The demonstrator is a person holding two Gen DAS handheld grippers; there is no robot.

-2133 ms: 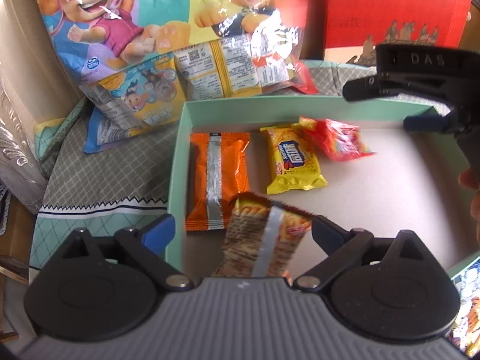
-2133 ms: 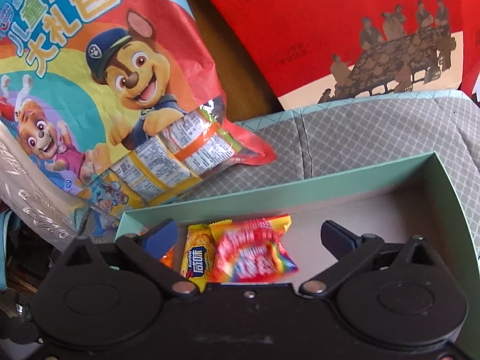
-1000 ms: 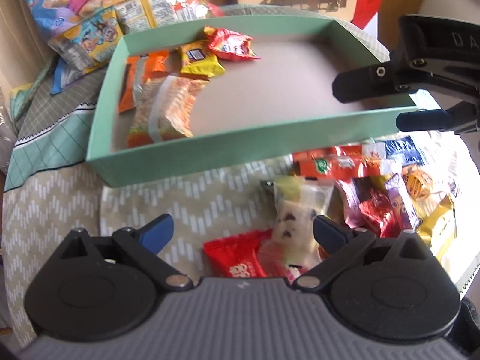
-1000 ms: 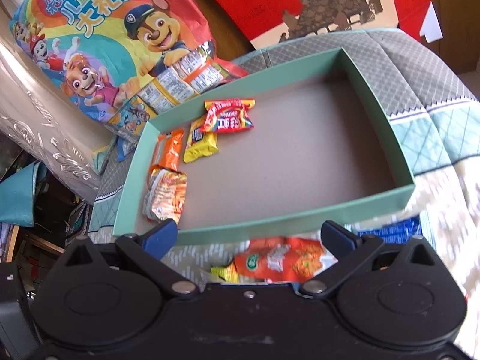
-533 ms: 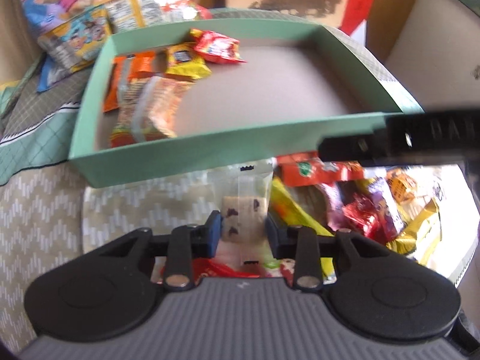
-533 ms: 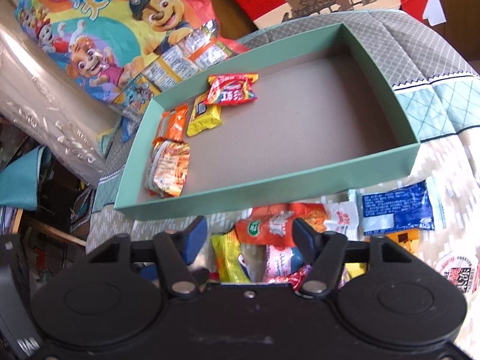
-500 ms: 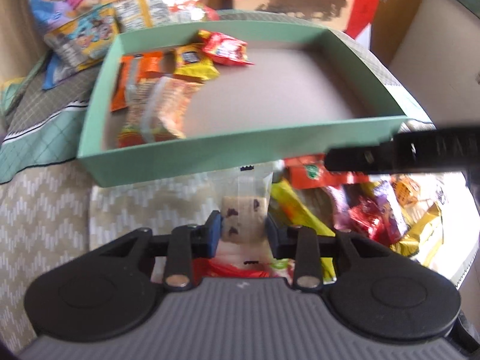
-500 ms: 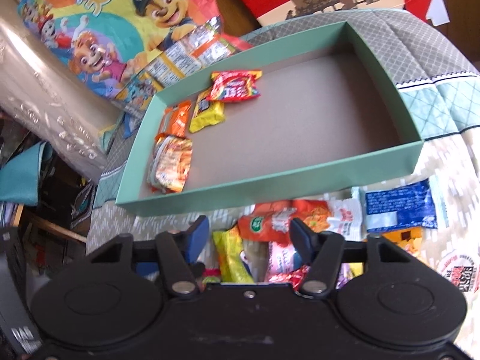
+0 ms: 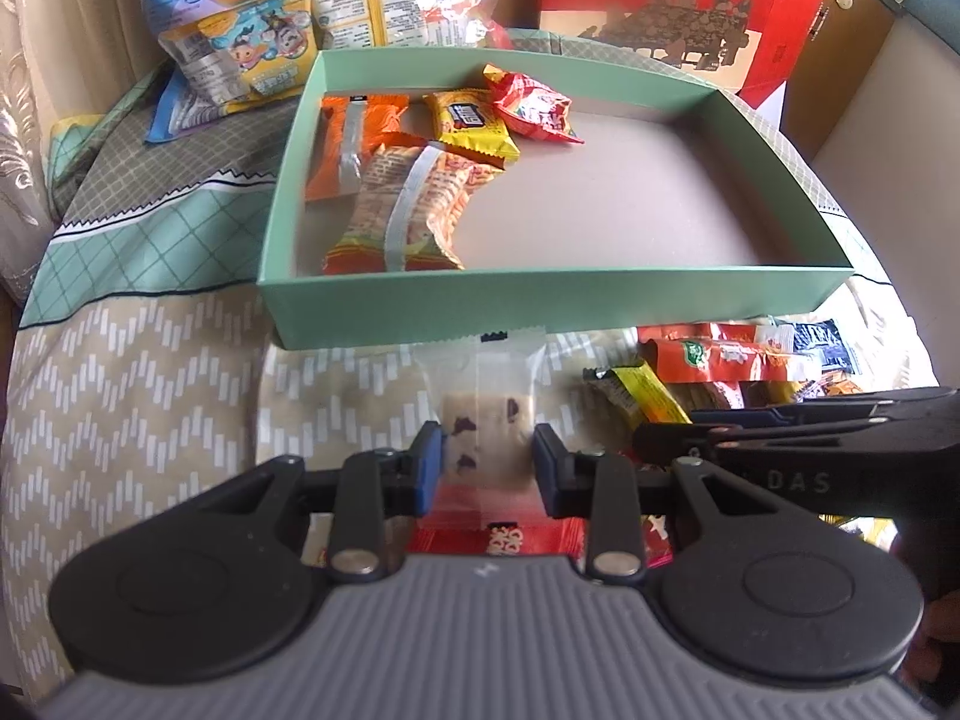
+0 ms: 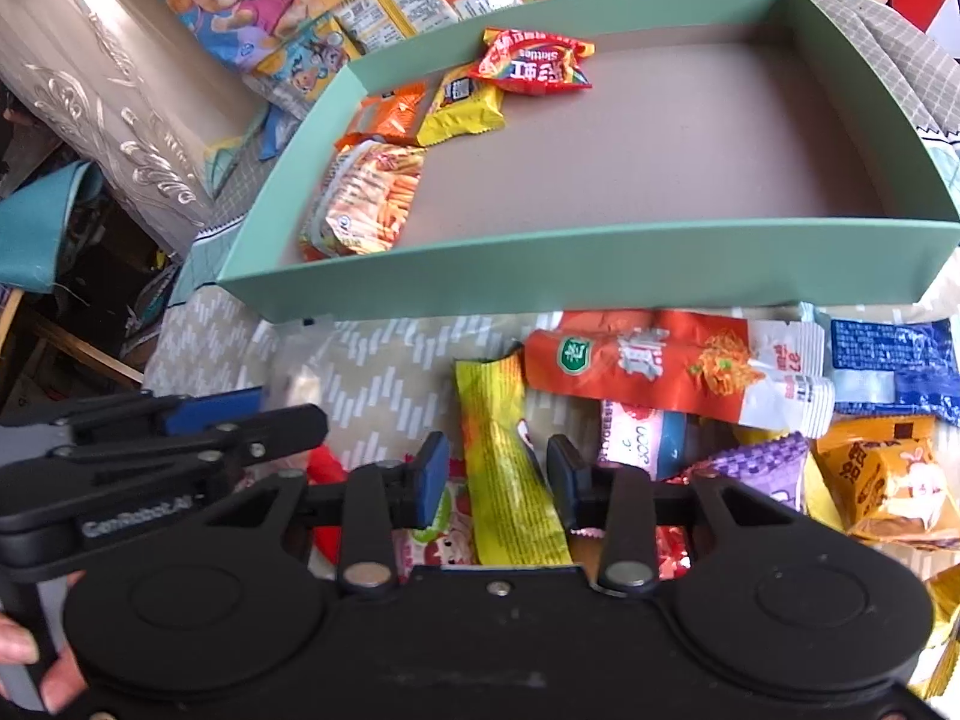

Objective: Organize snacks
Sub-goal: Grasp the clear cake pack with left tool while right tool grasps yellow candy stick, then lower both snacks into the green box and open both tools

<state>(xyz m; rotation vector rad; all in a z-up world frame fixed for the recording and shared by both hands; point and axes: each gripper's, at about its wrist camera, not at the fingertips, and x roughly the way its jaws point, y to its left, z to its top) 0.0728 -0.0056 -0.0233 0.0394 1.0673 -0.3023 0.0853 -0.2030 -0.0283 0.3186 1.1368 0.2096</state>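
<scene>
My left gripper [image 9: 487,463] is shut on a clear-wrapped nougat bar [image 9: 487,414], held just in front of the green tray [image 9: 540,300]. The tray holds an orange packet [image 9: 348,141], a noodle-snack packet [image 9: 408,210], a yellow packet [image 9: 468,120] and a red Skittles packet [image 9: 531,105] at its far left. My right gripper [image 10: 498,480] has its jaws close on either side of a long yellow packet [image 10: 507,462] in the loose snack pile; whether they grip it is unclear. The left gripper also shows in the right wrist view [image 10: 180,426].
Loose snacks lie on the patterned cloth in front of the tray: an orange-red packet [image 10: 660,363], a blue packet [image 10: 888,360], an orange cube packet [image 10: 882,480], a red packet [image 9: 498,537]. A cartoon gift bag [image 9: 288,12] and a red box [image 9: 678,0] stand behind the tray.
Both grippers have closed from open; the left one has taken hold of the nougat bar and lifted it toward the tray. The right gripper has lowered onto the pile over the yellow packet.
</scene>
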